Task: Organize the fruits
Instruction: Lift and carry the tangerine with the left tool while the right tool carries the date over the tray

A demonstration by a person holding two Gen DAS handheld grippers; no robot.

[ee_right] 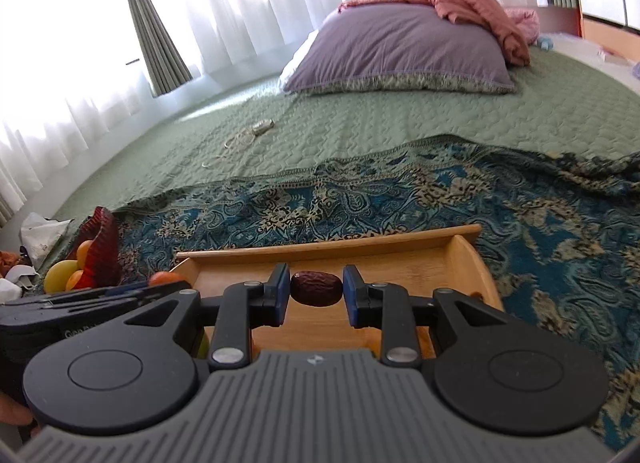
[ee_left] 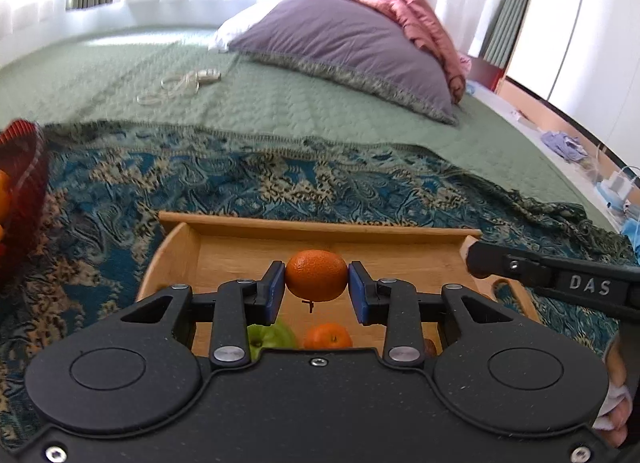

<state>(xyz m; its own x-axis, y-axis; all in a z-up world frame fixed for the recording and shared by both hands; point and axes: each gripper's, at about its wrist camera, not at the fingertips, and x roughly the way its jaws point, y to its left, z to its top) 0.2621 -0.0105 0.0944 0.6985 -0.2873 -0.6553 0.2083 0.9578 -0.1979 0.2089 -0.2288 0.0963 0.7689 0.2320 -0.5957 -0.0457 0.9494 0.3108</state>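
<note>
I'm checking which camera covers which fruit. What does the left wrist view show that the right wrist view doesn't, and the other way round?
Only the left wrist view: the left gripper shut on a mandarin, with a green apple and a second mandarin lying in the tray below.

Only the right wrist view: the right gripper shut on a brown date, and a yellow fruit in the red bowl.

Both: the wooden tray, the red bowl, the patterned blue blanket, the purple pillow.

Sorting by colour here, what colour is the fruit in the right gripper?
Dark reddish-brown date, clearest in the right wrist view.
</note>
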